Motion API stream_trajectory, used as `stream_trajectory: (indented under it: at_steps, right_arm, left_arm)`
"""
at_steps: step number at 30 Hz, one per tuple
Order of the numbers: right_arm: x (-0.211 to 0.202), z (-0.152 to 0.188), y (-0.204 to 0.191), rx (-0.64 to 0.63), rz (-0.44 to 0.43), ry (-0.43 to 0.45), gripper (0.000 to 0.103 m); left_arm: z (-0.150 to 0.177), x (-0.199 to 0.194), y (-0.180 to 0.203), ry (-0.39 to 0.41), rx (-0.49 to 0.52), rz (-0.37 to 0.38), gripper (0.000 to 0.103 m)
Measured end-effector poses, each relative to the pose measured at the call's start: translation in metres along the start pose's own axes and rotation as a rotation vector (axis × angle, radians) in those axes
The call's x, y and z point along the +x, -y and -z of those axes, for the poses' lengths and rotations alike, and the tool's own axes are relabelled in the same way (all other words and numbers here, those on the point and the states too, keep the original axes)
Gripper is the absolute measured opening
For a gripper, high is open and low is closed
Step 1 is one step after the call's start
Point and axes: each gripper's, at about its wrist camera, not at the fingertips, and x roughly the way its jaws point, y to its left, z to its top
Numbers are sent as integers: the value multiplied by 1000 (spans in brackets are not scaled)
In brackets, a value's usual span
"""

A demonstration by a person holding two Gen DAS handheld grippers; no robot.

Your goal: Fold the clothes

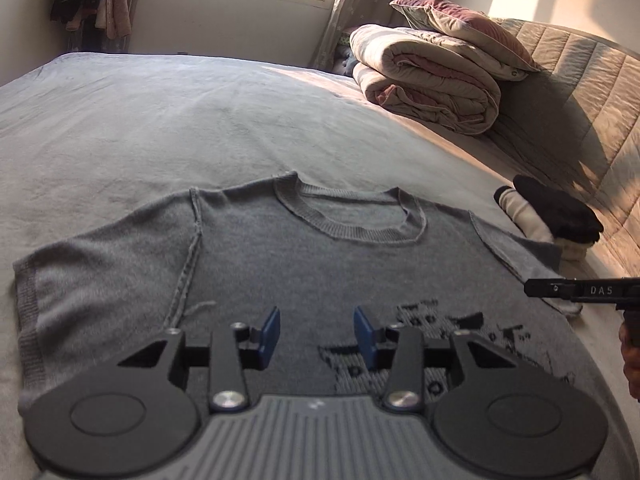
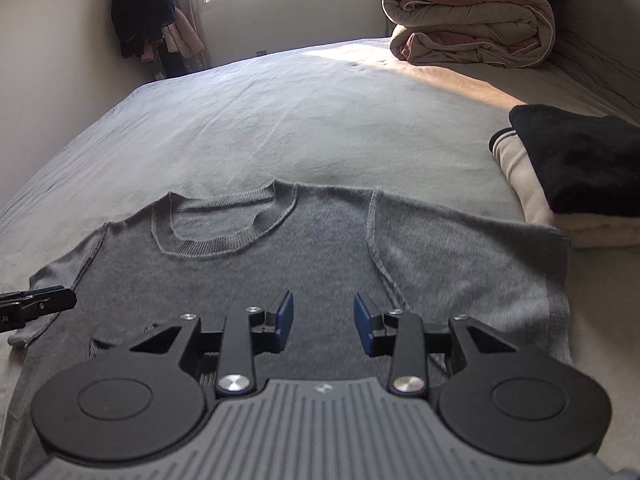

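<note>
Bed (image 1: 200,112) carries sweater (image 1: 280,248) (spread flat), folded clothes (image 1: 552,212), rolled duvet (image 1: 432,80).

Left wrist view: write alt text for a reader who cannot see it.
A grey short-sleeved knit sweater lies flat on a grey bed, collar away from the camera, beneath the open left gripper. Folded clothes and a rolled quilt sit to the right.

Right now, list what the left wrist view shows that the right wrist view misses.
Only the left wrist view: the pillow on the quilt, the sweater's dark knitted pattern in full, and the right gripper's side marking.
Only the right: the left gripper's tip at the sleeve.
Both: the grey sweater spread flat, the rolled quilt, the folded pile, the window.
</note>
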Motion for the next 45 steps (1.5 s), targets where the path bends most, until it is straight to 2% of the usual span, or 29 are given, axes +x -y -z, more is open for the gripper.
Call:
stream_trajectory:
  at_steps: [4,11,15,21,25,29,36,39,45]
  right_arm:
    - [-20,39,-9,-19,-5,-78,38]
    - [-66,86,-20,-84,5,-120,40]
    - [-86,104,-24,-98,13,-162,40]
    - [-110,126,-32,-114,25,-282,40]
    - [-123,123,-27,-57,19,-309,40]
    - [-127,100,-16,13,36,-252,48]
    - [-113,59,16,140,68,-151,53]
    - [-103,48,34,201,86,-118,55]
    - [-77,40,71,317,117,-86,55]
  left_arm:
    - [41,-22,11,-71,79,-21,42]
    - [91,-75,15,-87,139,-20,50]
    - [112,-98,20,-120,173,-30,53]
    - [125,-128,32,-205,232,-8,54]
    - [113,-142,36,-190,178,24,55]
    - [84,-145,48,-133,140,30,63]
    - [38,-110,61,-67,15,-17,80]
    - [29,-88,60,-57,-44,-26,82]
    - [14,-50,60,-79,-64,-45,82]
